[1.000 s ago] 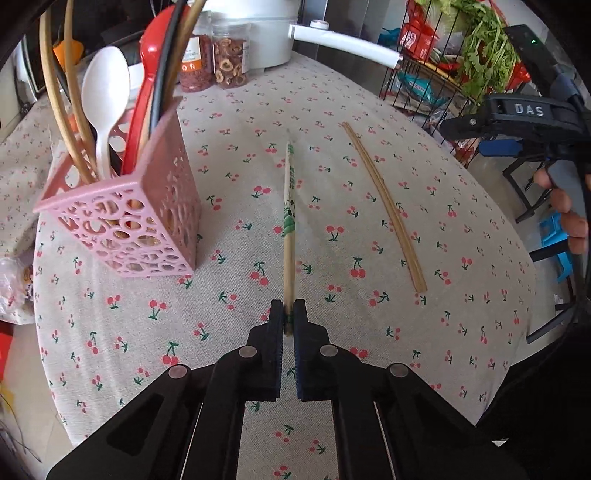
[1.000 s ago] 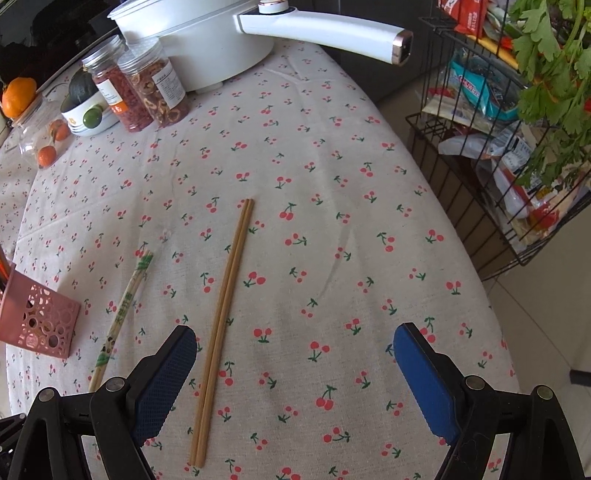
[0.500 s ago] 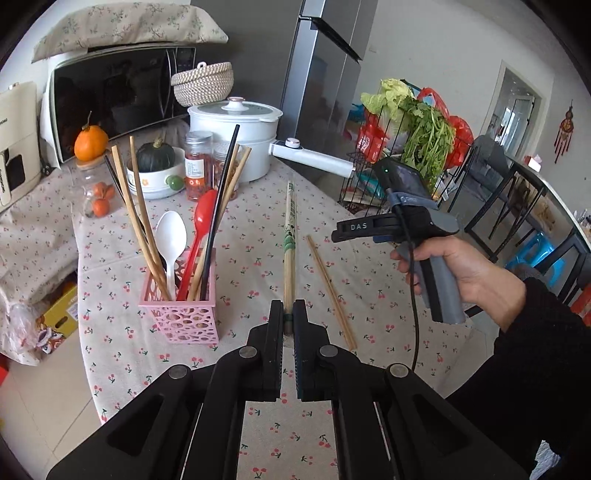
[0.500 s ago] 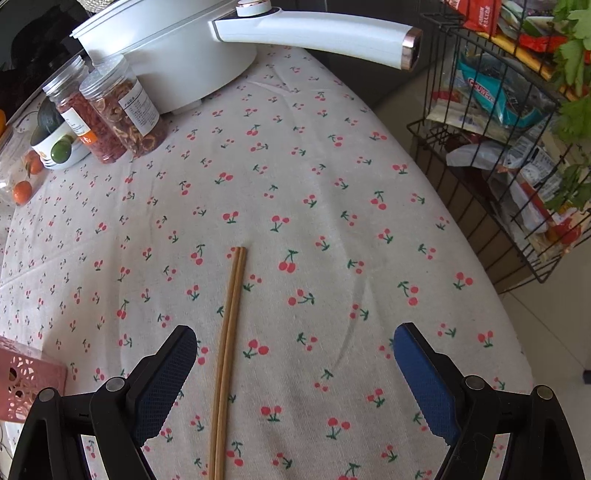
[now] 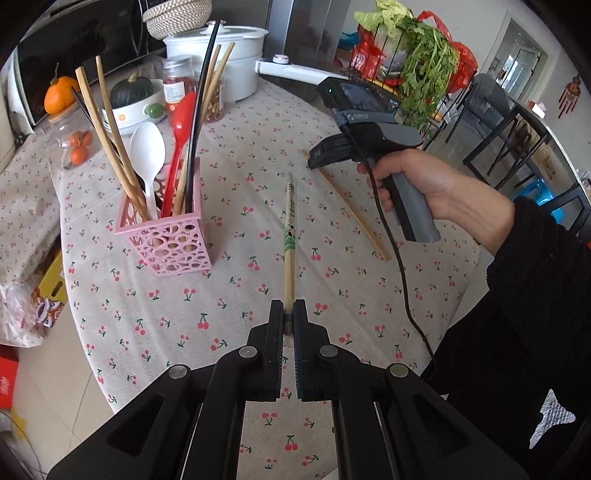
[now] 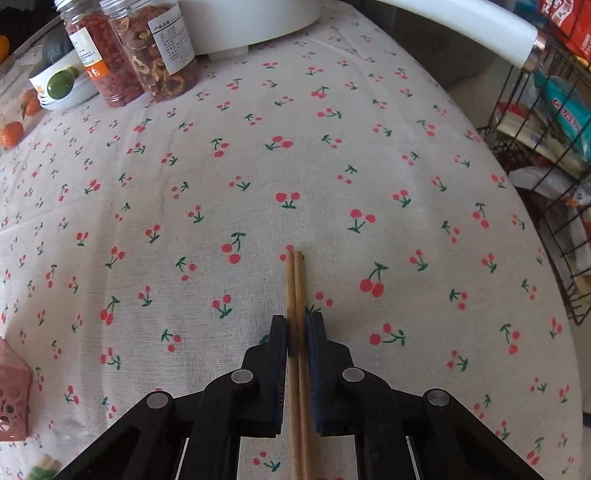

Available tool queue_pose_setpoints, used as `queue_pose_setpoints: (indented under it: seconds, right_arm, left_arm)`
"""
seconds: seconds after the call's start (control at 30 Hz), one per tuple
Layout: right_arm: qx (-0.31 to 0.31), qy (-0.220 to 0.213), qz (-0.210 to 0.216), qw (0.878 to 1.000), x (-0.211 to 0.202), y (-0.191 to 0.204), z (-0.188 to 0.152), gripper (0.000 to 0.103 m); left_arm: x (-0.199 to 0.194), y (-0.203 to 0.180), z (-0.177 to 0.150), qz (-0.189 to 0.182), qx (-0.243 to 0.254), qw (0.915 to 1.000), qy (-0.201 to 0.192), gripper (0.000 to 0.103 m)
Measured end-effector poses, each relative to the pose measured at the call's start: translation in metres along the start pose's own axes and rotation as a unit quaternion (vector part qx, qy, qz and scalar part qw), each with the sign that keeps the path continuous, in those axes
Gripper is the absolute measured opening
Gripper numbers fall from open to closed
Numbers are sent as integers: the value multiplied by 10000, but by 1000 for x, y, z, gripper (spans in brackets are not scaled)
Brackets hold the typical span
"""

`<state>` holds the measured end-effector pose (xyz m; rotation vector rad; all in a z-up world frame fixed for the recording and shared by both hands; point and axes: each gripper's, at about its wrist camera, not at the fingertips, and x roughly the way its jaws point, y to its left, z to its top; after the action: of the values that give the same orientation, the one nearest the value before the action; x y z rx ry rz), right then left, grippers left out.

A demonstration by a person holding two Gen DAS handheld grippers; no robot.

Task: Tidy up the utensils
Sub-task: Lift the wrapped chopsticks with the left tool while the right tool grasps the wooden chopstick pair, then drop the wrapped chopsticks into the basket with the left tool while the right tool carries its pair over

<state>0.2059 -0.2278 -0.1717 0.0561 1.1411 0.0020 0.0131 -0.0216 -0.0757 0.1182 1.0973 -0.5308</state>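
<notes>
My left gripper is shut on a pair of wrapped chopsticks with a green print, held above the cherry-print tablecloth. A pink perforated utensil holder stands to its left with several chopsticks, a white spoon and a red spoon in it. My right gripper is shut on a pair of plain bamboo chopsticks that lie on the cloth; they also show in the left wrist view. The right gripper body shows there in the hand.
Two spice jars, a bowl with a green fruit and a white pot with a long handle stand at the table's far side. A wire rack of groceries stands off the right edge. The holder's corner shows at left.
My right gripper has moved over the bamboo chopsticks and closed on them. My left gripper still holds the wrapped chopsticks and has tipped downward again after being lifted off the table.
</notes>
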Motion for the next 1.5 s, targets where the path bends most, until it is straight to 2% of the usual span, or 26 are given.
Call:
queue_pose_setpoints:
  seconds: [0.1, 0.17, 0.3, 0.43, 0.63, 0.9, 1.03, 1.2, 1.33, 1.5]
  right_arm:
    - [231, -4, 316, 9992, -14, -7, -9, 8]
    - [242, -217, 558, 9979, -35, -10, -15, 8]
    - [112, -576, 1274, 9901, -84, -7, -32, 8]
    - [-204, -621, 1638, 9843, -106, 9, -49, 8]
    - [-501, -323, 1656, 9844, -103, 19, -72, 8]
    - [-913, 109, 1731, 9806, -93, 38, -90, 8]
    - [-1067, 275, 1832, 9769, -89, 51, -97, 8]
    - [-938, 354, 2218, 9699, -91, 58, -96, 8]
    - [-917, 335, 2209, 9704, -91, 61, -96, 8]
    - [-959, -223, 2030, 9742, -115, 55, -88, 8]
  left_arm:
    - [14, 2, -4, 42, -32, 9997, 223, 4]
    - [17, -1, -6, 90, 6, 9996, 277, 4]
    - [13, -15, -5, 70, 191, 9995, 230, 4]
    - [7, -35, 0, -1, 487, 9988, 16, 4]
    - [-19, -50, 11, -46, 611, 9960, -654, 4]
    - [-34, -38, 21, -211, 218, 9892, -1437, 4]
    - [-38, -30, 26, -250, -19, 9829, -1822, 4]
    - [-42, -14, 36, -401, -433, 9711, -2313, 4]
    - [-40, 0, 43, -215, -797, 9694, -2313, 4]
    - [-51, 11, 41, -194, -990, 9700, -2212, 4]
